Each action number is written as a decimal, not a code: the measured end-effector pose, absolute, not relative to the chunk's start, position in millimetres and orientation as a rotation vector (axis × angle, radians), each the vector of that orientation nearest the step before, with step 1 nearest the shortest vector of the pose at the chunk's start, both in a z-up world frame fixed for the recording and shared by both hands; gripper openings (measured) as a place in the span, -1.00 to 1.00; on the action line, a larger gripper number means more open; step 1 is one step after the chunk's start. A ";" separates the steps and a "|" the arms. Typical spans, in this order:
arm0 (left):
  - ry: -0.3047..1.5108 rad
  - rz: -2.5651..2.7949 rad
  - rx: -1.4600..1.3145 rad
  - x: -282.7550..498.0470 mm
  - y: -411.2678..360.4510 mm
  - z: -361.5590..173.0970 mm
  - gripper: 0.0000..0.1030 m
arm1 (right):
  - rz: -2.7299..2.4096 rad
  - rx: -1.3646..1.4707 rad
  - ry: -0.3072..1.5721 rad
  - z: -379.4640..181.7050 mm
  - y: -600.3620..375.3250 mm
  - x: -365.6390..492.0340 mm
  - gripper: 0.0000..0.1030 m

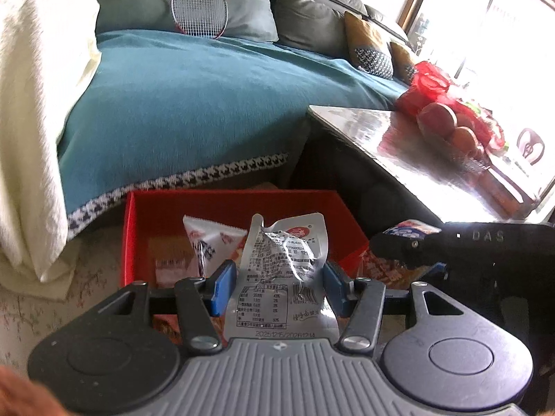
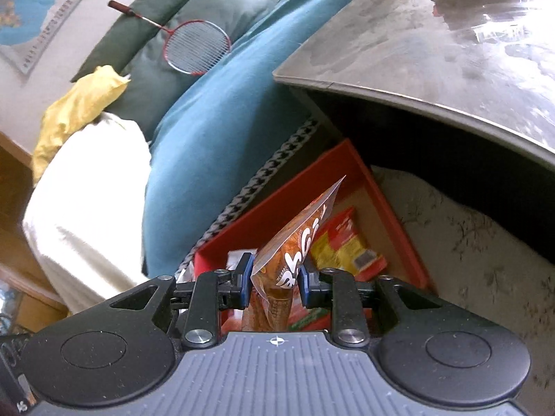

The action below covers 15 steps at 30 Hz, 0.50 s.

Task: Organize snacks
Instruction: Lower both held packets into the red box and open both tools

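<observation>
My left gripper (image 1: 275,286) is shut on a silver snack packet (image 1: 284,270), held upright over a red box (image 1: 229,201) on the floor. A white snack packet (image 1: 208,239) lies inside the box. My right gripper (image 2: 275,279) is shut on an orange snack bag (image 2: 298,246) above the same red box (image 2: 291,180), where a yellow-red packet (image 2: 347,246) lies. The right gripper also shows at the right of the left wrist view (image 1: 409,246), holding the orange bag (image 1: 385,267).
A teal-covered sofa (image 1: 194,104) with a badminton racket (image 1: 199,10) stands behind the box. A glossy table (image 1: 399,138) with red-wrapped fruit (image 1: 447,114) is at the right. A cream blanket (image 1: 31,104) hangs at the left. Patterned carpet (image 2: 478,242) surrounds the box.
</observation>
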<state>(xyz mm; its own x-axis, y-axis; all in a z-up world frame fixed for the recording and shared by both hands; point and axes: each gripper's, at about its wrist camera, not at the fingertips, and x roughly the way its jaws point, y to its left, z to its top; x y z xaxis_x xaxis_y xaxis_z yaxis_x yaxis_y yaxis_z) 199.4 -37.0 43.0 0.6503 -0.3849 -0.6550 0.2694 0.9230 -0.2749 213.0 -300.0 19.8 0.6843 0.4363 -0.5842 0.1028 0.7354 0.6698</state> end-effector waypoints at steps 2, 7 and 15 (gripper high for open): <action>0.778 -0.356 -0.128 205.9 -41.5 38.6 -0.07 | 0.198 0.730 0.823 15.9 -300.1 223.4 -0.36; 0.798 -0.323 -0.084 221.2 -49.5 24.4 -0.07 | 0.188 0.705 0.844 9.2 -296.1 244.8 -0.36; 0.824 -0.282 -0.043 235.5 -54.3 6.8 -0.07 | 0.149 0.626 0.908 -4.7 -285.7 261.8 -0.36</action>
